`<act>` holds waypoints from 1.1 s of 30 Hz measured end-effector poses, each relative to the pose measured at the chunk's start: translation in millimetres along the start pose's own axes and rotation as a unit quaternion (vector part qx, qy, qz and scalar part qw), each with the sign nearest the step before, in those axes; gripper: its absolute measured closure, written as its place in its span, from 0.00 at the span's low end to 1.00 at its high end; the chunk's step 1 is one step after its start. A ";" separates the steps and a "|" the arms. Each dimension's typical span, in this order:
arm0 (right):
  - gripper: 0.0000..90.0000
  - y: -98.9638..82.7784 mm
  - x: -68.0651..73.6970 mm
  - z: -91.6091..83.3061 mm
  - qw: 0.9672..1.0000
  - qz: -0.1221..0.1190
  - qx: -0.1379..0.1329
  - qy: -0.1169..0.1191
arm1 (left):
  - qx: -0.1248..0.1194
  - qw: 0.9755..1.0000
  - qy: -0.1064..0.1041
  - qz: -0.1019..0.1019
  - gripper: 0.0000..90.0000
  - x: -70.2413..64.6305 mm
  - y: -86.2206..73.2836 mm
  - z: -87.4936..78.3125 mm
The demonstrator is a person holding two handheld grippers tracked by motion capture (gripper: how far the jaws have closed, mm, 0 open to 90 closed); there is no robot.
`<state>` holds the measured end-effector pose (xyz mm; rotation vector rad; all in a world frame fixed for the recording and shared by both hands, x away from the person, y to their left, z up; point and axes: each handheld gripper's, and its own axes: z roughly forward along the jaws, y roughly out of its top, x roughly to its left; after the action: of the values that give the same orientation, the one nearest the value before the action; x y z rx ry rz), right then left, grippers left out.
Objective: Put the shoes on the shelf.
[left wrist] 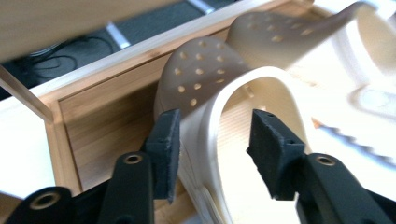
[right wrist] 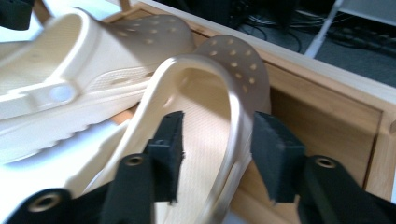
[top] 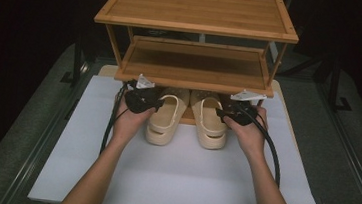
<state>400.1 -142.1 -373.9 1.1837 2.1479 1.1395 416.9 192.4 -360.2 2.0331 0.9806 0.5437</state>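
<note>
At the surface's far edge stands our bamboo shoe rack. Two cream clogs poke toes under its lowest shelf. Left tongs and right tongs straddle their rims, parted, gripping nothing.

Quick count of what's on the table: two cream clogs, the left clog at about 9 o'clock of the right clog, so one pair. One bamboo shoe rack at 12 o'clock, with three shelves counting the bottom one. One white mat under it all. Two handheld grippers, left gripper and right gripper.
</note>
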 end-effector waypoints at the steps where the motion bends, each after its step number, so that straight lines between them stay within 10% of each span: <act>1: 0.55 -1.6 0.0 -4.8 1.000 0.004 0.000 0.008 | -0.003 1.000 -0.008 -0.003 0.55 0.4 -1.6 -3.3; 16: 0.40 -48.0 4.9 -57.9 0.997 -0.013 0.007 0.074 | -0.005 0.996 -0.087 0.009 0.38 -4.1 -50.3 -55.0; 33: 0.35 -77.3 12.5 -21.9 0.993 -0.036 0.062 0.092 | 0.053 0.991 -0.118 0.024 0.28 -17.9 -81.9 -19.1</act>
<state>340.9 -164.5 -424.9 1.0790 2.4100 1.1374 356.6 218.5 -415.5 2.1614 0.8353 0.2732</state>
